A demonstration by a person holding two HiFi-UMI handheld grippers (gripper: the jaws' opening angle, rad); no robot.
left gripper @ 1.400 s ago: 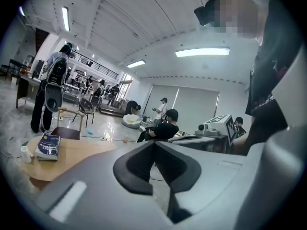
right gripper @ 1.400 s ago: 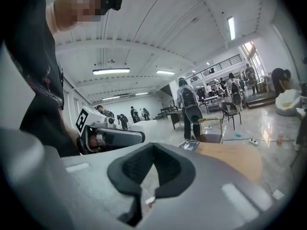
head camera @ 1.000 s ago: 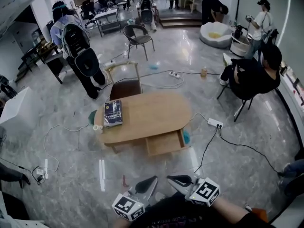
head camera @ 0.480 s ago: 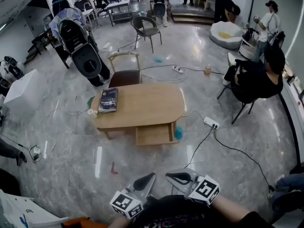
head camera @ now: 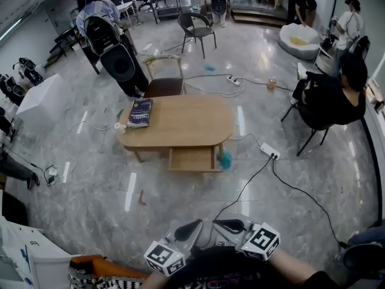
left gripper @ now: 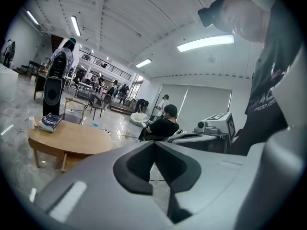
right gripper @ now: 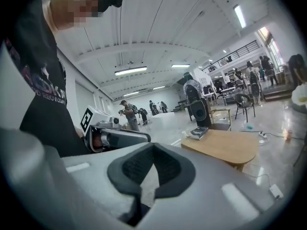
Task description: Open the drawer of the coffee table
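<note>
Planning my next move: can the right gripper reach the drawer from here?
Probably not yet: the right gripper, shut, hangs well short of the drawer. Only floor and a cable lie between.

A glossy grey marble floor (head camera: 180,203) reflects the long light strips (left gripper: 205,42) on the white, ribbed ceiling (left gripper: 144,18). A black cable (head camera: 293,186) runs across the floor to a white power strip (head camera: 269,152). Farther off stand a wooden chair (head camera: 162,80) with a brown seat and a black metal chair (head camera: 198,24). A white block (head camera: 39,98) sits at the left, and low steps (head camera: 255,18) rise at the far end.
</note>
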